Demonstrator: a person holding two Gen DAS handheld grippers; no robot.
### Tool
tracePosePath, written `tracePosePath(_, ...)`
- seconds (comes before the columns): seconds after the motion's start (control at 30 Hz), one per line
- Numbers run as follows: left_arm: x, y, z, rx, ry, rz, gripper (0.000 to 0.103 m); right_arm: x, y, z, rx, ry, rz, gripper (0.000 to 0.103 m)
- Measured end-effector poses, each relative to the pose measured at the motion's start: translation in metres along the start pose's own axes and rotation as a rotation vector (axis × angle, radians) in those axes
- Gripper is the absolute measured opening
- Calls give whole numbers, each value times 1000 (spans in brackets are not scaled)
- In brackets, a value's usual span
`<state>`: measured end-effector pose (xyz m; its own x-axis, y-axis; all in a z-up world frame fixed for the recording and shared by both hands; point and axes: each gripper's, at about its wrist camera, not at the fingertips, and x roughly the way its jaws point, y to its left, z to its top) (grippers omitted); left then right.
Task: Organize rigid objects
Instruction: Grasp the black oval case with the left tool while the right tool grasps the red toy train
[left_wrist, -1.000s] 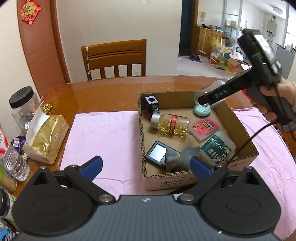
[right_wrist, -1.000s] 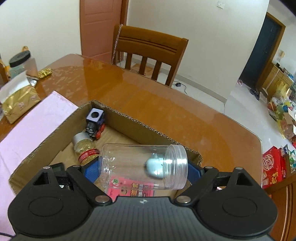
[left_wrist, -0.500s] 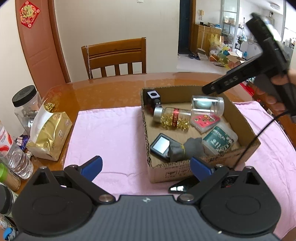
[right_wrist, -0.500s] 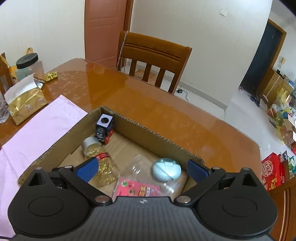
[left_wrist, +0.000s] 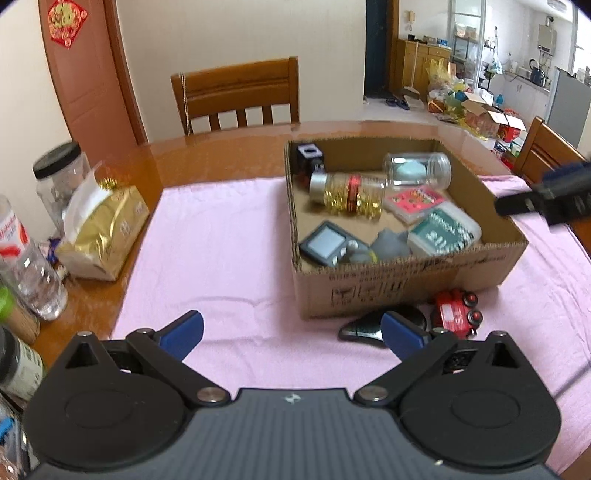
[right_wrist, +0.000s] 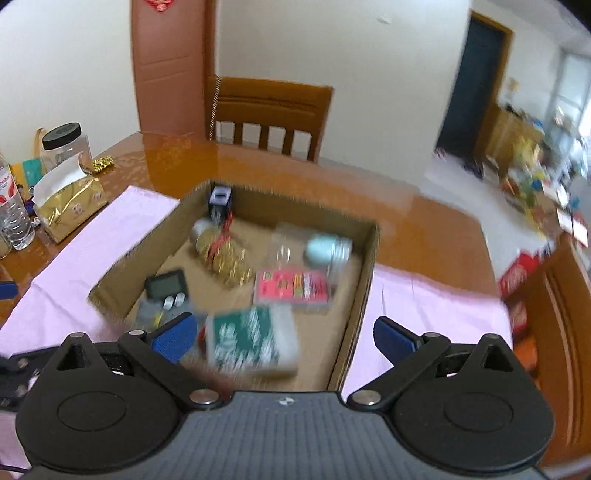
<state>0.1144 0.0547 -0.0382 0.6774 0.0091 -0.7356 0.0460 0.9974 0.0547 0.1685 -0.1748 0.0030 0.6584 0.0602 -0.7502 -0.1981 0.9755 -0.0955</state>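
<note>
Both grippers stand with jaws spread wide and nothing between the blue pads. Left gripper (left_wrist: 291, 334) hovers low over the pink cloth (left_wrist: 221, 251), its right pad just in front of a black computer mouse (left_wrist: 384, 325) that lies outside the brown cardboard box (left_wrist: 406, 291), against its near wall. A red toy vehicle with black wheels (left_wrist: 456, 312) sits just beside the mouse, also outside. Right gripper (right_wrist: 282, 336) is above the box's near end, empty.

Inside the box: a clear plastic jar on its side holding a pale blue round item (left_wrist: 417, 170), a clear bottle of gold capsules with silver cap (left_wrist: 349, 194), a pink flat case (left_wrist: 413, 197), a green-labelled white box (left_wrist: 443, 230), a grey digital timer (left_wrist: 328, 243), a grey soft lump (left_wrist: 389, 245) and a black cube (left_wrist: 310, 155).

Judged remaining: mouse and toy vehicle.

Risks: the mouse is low and rounded, so pads closing high may squeeze it out; the toy may roll if nudged; both jars lie loose and could roll when more items land.
</note>
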Motion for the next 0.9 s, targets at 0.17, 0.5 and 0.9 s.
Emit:
tracePosePath(0.17,7,2,-13,-39,22,1,102,11,8,-50,102,58,13,103)
tracePosePath(0.5,19,9,-29,-55,49,20,102,70,40,-80,173,147,-33,103)
tracePosePath(0.9,29,18,-28,-19,44,-13,102,88,30,-94,267,222,-197,103)
